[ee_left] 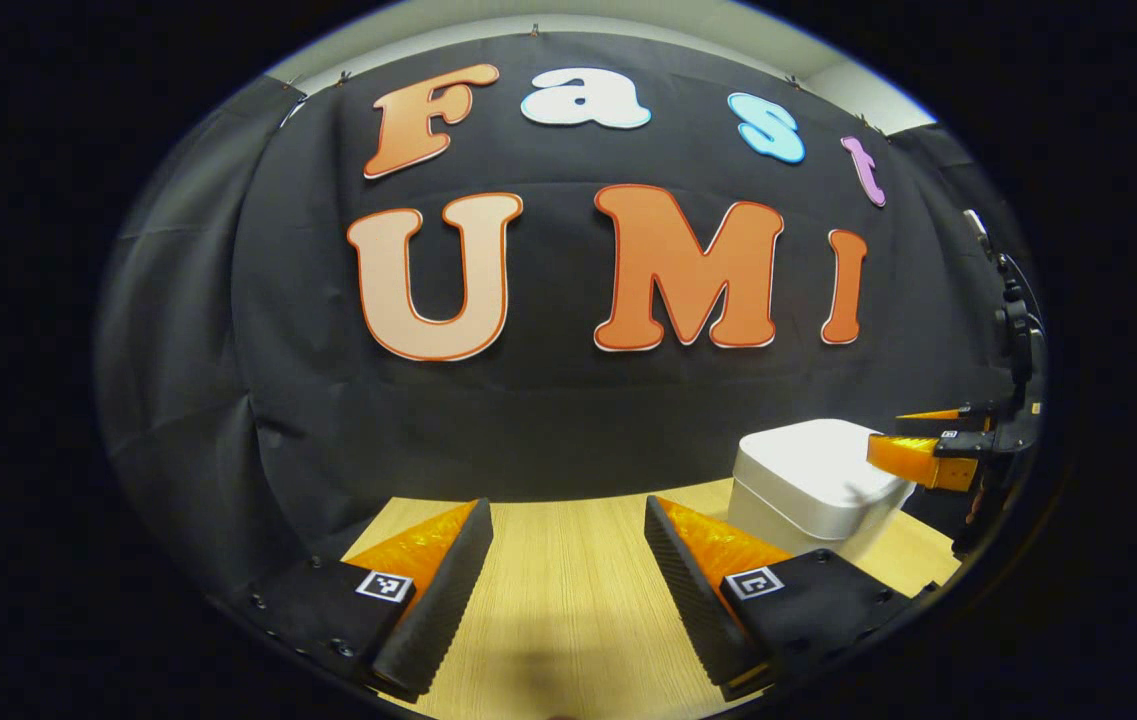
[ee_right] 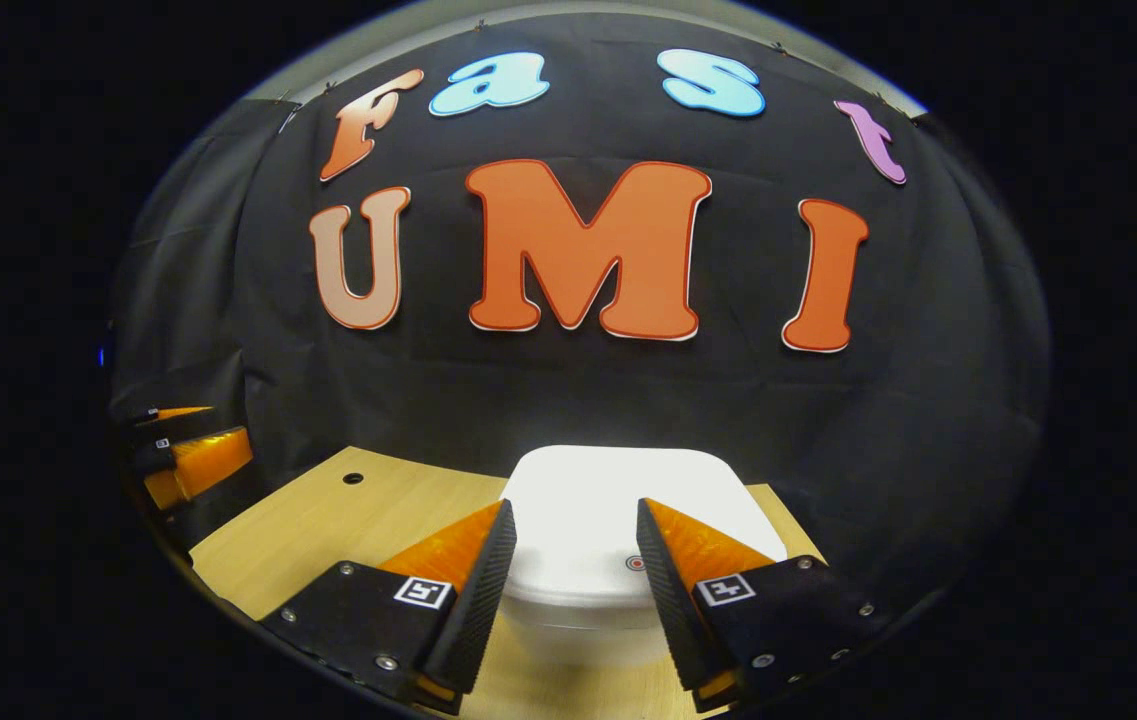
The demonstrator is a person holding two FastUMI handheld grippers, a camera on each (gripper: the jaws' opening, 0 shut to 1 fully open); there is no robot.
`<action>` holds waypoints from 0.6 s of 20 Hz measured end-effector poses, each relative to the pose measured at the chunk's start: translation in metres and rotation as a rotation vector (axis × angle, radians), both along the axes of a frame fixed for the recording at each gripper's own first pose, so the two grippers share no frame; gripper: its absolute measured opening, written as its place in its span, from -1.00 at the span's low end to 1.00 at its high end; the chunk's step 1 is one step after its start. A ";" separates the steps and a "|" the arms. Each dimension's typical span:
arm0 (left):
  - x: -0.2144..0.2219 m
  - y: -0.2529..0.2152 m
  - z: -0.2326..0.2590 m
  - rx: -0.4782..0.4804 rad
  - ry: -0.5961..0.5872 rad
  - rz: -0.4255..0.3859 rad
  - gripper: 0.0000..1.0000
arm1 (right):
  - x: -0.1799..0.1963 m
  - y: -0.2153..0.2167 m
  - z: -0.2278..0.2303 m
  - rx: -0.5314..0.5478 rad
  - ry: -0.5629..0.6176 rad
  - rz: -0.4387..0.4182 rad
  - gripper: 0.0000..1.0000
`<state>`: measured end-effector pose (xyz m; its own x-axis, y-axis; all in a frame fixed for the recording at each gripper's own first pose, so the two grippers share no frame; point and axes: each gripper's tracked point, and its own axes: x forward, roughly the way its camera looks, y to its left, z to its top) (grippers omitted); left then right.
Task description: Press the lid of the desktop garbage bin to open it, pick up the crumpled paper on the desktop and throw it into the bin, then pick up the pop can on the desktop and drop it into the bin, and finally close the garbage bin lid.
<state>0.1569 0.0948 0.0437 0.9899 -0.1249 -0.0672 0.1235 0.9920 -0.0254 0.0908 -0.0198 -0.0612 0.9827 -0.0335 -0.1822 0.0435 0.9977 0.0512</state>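
Note:
The white desktop bin (ee_right: 618,500) stands on the wooden table with its lid down, a small red mark (ee_right: 635,563) near the lid's front edge. My right gripper (ee_right: 573,505) is open just above the front of the lid, and I cannot tell whether it touches. In the left gripper view the bin (ee_left: 808,480) sits at the right, with the right gripper (ee_left: 886,435) over its far side. My left gripper (ee_left: 568,505) is open over bare table, holding nothing, and it also shows at the left edge of the right gripper view (ee_right: 228,428).
The light wooden table (ee_left: 568,600) ends at the black cloth wall close behind the bin. A small round hole (ee_right: 353,478) lies in the tabletop left of the bin.

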 end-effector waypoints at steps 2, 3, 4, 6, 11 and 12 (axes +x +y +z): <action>-0.001 0.004 0.012 -0.009 -0.050 0.007 0.95 | -0.002 0.010 -0.001 -0.017 -0.018 0.017 0.55; -0.002 0.006 0.015 -0.018 -0.066 0.016 0.94 | -0.004 0.014 -0.003 -0.026 -0.016 0.023 0.56; -0.002 0.008 0.018 -0.027 -0.081 0.024 0.95 | -0.004 0.017 -0.005 -0.032 -0.016 0.027 0.57; -0.004 0.012 0.026 -0.027 -0.120 0.045 0.94 | -0.007 0.027 -0.004 -0.044 -0.035 0.040 0.58; -0.010 0.015 0.030 -0.033 -0.156 0.069 0.95 | -0.010 0.033 0.006 -0.033 -0.080 0.035 0.68; -0.012 0.016 0.032 -0.022 -0.170 0.076 0.94 | -0.010 0.034 0.006 -0.038 -0.084 0.035 0.70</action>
<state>0.1450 0.1110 0.0760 0.9934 -0.0491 0.1034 0.0526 0.9981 -0.0321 0.0804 0.0140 -0.0553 0.9951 -0.0041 -0.0986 0.0056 0.9999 0.0156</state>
